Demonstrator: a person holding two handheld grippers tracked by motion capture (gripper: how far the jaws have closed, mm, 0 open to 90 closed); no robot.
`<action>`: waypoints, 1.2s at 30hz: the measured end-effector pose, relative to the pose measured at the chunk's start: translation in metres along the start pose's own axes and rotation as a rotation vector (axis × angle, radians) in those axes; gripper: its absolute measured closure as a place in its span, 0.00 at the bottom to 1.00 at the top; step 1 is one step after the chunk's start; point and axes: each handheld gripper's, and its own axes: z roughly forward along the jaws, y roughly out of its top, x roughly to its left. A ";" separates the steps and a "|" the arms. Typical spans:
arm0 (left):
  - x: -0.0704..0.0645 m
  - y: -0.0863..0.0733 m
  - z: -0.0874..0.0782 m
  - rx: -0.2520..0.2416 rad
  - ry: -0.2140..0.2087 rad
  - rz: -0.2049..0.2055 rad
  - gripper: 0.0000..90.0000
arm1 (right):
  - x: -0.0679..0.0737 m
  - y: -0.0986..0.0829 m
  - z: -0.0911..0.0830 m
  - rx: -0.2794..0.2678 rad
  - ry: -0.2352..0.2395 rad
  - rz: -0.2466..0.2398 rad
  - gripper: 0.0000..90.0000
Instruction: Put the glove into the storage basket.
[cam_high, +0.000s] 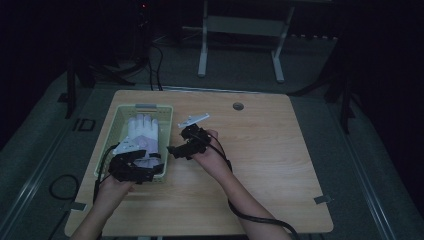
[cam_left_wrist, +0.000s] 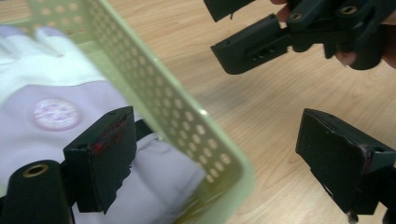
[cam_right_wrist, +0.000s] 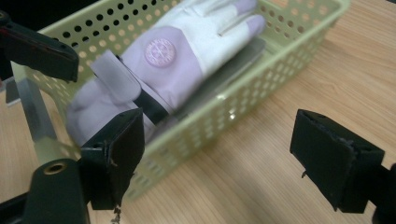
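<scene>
We held the left hand-held gripper wide open astride the near wall of the green basket, one jaw over the white and lilac glove lying inside, probably to reach its cuff. The right hand-held gripper, also open and empty, hovered over the counter just beside. That perforated wall stood in the way.

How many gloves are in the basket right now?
1. A single white and lilac glove lies in the green basket at the table's left, fingers pointing away from the person. It rests on something flat and grey; another glove beneath it cannot be ruled out.
</scene>
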 end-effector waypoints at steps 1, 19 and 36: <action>-0.003 0.001 0.002 0.001 -0.008 0.001 0.14 | -0.002 -0.003 -0.002 0.003 -0.004 -0.001 0.20; -0.057 0.005 0.033 0.000 -0.094 0.110 0.14 | -0.034 -0.051 -0.029 0.009 -0.035 0.016 0.19; -0.098 -0.007 0.065 0.028 -0.165 0.209 0.14 | -0.049 -0.096 -0.047 -0.004 -0.061 0.012 0.19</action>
